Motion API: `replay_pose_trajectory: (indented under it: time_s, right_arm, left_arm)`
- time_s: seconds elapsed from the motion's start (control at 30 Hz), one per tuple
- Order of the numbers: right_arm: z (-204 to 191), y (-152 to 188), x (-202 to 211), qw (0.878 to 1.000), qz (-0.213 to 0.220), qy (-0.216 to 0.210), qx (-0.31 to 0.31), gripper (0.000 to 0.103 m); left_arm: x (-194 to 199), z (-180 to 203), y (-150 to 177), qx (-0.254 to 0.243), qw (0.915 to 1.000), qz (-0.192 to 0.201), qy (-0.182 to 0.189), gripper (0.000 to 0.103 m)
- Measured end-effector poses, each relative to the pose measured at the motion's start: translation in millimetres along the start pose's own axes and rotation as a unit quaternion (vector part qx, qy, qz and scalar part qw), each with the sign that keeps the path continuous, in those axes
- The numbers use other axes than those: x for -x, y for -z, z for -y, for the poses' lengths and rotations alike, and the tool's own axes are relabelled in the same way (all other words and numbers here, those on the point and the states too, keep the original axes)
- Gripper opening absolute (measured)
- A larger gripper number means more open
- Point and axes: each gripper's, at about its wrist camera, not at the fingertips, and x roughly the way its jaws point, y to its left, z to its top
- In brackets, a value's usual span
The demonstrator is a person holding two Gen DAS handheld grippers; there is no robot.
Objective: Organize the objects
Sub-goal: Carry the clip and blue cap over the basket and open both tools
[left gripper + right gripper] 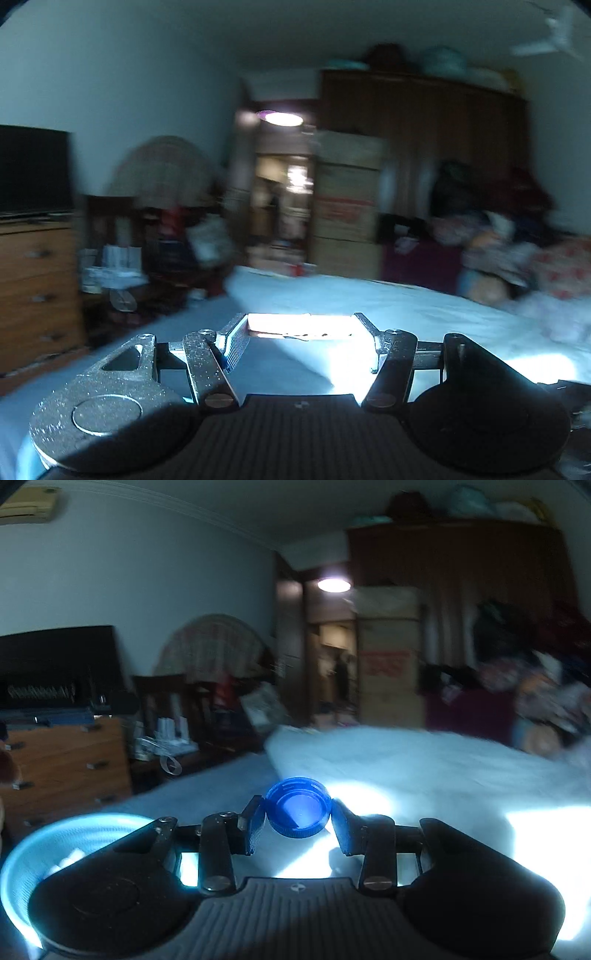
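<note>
- The right tool (298, 818) pinches a blue bottle cap (298, 808) by its sides, hollow facing the camera, lifted clear above the bed (424, 760).
- The left tool (300, 332) clamps a flat pale object (300, 325), possibly a small box; glare hides detail.
- A pale bowl (26, 856) sits low at left, likely for collecting.
</note>
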Motion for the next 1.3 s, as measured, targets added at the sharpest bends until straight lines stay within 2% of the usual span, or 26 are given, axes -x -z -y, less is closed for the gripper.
replay_pose_trajectory:
  time_s: [0.13,0.27,0.37,0.53,0.8,0.93,1.3]
  right_arm:
    - [-42,-29,-18,0.999,0.003,-0.043,0.012,0.042]
    - [-82,-45,-39,0.996,-0.012,-0.083,0.02,0.042]
    - [-114,-42,-59,0.993,-0.037,-0.107,0.021,0.042]
    - [-155,-30,-85,0.988,-0.075,-0.132,0.03,0.042]
    - [-193,-13,-107,0.984,-0.098,-0.146,0.035,0.042]
    - [-199,-12,-124,0.984,-0.098,-0.147,0.036,0.042]
    - [-195,-8,-133,0.983,-0.102,-0.151,0.038,0.042]
  left_arm:
    - [-9,-43,4,-0.005,0.9966,-0.005,-0.082,0.059]
    - [-30,-76,25,0.008,0.9902,-0.054,-0.129,0.059]
    - [-45,-90,43,0.005,0.9855,-0.091,-0.143,0.059]
    - [-56,-115,66,0.004,0.9797,-0.134,-0.149,0.059]
    - [-49,-133,87,0.012,0.9781,-0.145,-0.149,0.059]
    - [-56,-140,90,0.016,0.9776,-0.147,-0.15,0.059]
    - [-59,-143,90,0.016,0.9766,-0.15,-0.154,0.059]
